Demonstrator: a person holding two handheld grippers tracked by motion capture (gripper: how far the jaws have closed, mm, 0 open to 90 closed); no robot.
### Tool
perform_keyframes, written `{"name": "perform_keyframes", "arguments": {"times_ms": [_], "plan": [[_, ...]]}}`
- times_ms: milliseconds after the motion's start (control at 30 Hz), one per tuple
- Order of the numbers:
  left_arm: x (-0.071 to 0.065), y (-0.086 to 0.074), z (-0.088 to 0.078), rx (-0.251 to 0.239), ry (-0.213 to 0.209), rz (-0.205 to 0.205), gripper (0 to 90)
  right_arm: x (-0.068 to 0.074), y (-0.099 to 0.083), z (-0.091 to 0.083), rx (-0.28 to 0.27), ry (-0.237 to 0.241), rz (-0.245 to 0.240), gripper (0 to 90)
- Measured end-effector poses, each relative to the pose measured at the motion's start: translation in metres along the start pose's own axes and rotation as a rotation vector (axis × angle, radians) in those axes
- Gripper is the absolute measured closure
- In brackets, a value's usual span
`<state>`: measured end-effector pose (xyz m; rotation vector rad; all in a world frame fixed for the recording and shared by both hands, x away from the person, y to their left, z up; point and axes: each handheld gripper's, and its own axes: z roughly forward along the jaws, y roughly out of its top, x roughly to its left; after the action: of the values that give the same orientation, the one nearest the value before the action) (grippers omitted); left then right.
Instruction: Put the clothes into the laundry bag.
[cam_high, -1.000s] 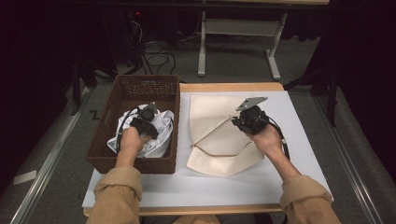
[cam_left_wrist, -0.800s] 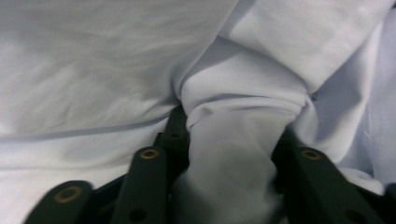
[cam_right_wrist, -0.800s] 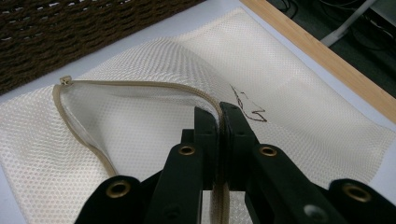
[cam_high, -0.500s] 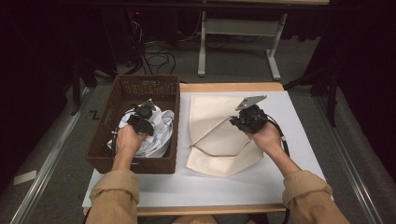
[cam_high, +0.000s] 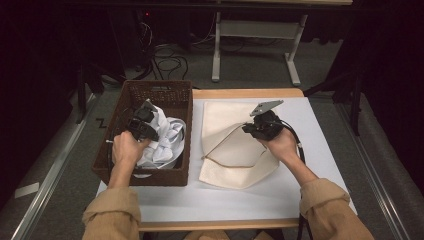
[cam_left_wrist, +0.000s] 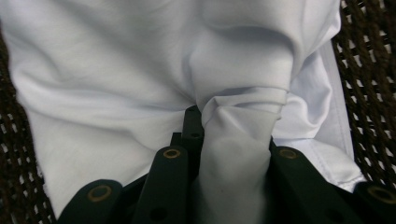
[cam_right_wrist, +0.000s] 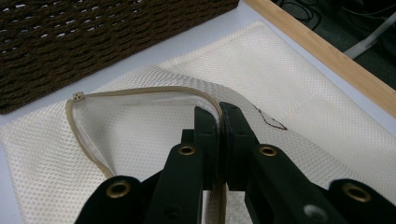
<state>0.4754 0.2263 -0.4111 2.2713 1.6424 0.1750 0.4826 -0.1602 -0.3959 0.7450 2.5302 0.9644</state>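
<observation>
A white garment (cam_high: 167, 140) (cam_left_wrist: 116, 70) lies bunched in a brown wicker basket (cam_high: 156, 86) at the left. My left gripper (cam_high: 146, 129) (cam_left_wrist: 233, 135) has just been closing and is shut on a pinched fold of that garment, which is drawn up between the jaws. A cream mesh bag (cam_high: 227, 155) (cam_right_wrist: 303, 88) lies flat on the white table top to the right of the basket. My right gripper (cam_high: 252, 129) (cam_right_wrist: 218, 116) is shut on the bag's zipper edge (cam_right_wrist: 140, 91) and holds the upper flap lifted, so the mouth gapes toward the basket.
The basket's woven wall (cam_right_wrist: 93, 37) (cam_left_wrist: 369, 70) stands close beside the bag. The white table top (cam_high: 320, 130) has a wooden rim (cam_right_wrist: 322, 49) at its far side. Metal table legs (cam_high: 216, 55) and cables (cam_high: 165, 55) are on the floor beyond.
The left gripper has closed on the white garment and risen a little, pulling a fold up out of the basket. The right gripper has stayed put with the bag's edge.
</observation>
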Motion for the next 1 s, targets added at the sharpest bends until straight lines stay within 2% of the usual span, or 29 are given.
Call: {"name": "perform_keyframes", "arguments": {"times_ms": [467,700,833,1000], "plan": [[-0.004,-0.015,-0.072,-0.150,0.001,0.051,76.4,0.000,0.000,-0.001,0.004,-0.007,0.003,86.7],[-0.017,-0.020,-0.102,-0.200,-0.001,0.095,76.4,0.001,0.000,-0.003,0.002,-0.011,0.002,86.7],[-0.029,-0.019,-0.116,-0.216,-0.006,0.150,76.4,-0.001,0.001,-0.005,-0.007,-0.016,0.014,86.7],[-0.040,-0.018,-0.128,-0.237,-0.041,0.174,76.4,-0.002,0.002,-0.005,-0.007,-0.014,0.019,86.7]]}}
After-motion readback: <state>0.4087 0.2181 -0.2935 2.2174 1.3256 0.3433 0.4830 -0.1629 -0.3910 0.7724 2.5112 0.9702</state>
